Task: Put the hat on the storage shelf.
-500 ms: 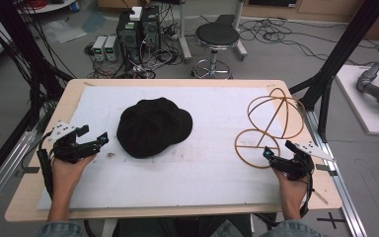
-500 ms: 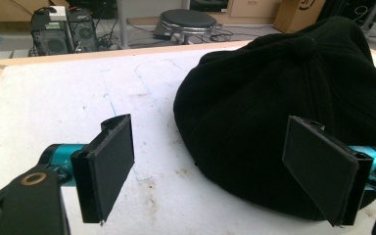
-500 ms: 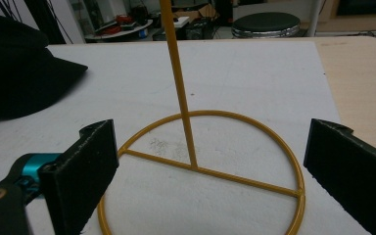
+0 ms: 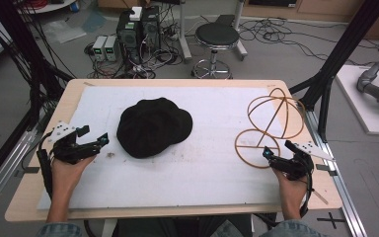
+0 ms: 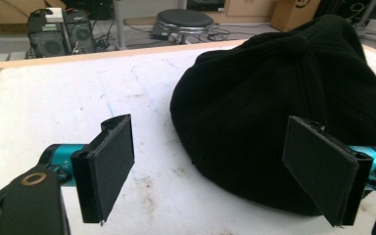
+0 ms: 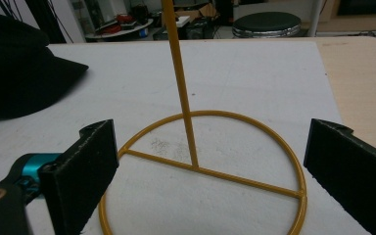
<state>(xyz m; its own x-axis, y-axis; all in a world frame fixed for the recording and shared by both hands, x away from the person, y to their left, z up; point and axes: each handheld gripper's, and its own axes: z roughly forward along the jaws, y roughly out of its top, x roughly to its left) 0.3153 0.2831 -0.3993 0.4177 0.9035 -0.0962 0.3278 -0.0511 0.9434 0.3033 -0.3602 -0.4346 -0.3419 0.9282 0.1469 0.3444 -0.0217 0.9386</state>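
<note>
A black cap (image 4: 153, 127) lies crown up in the middle of the white mat (image 4: 212, 170). My left gripper (image 4: 94, 138) is open just left of the cap; in the left gripper view its pads (image 5: 108, 164) stand wide apart with the cap (image 5: 284, 107) partly between them. A yellow wire hat stand (image 4: 266, 126) stands upright at the right, with a round base ring and a domed top. My right gripper (image 4: 276, 153) is open at the near edge of the base ring (image 6: 200, 166), and the stand's post (image 6: 178, 73) rises between its pads.
The wooden table (image 4: 39, 197) carries the mat. Behind the table stand a round stool (image 4: 217, 37) and computer boxes (image 4: 135, 29) among loose cables. Black frame posts (image 4: 340, 54) rise at both sides.
Both grippers have edged slightly inward, the left toward the cap and the right toward the stand's base ring. The cap and stand have not moved.
</note>
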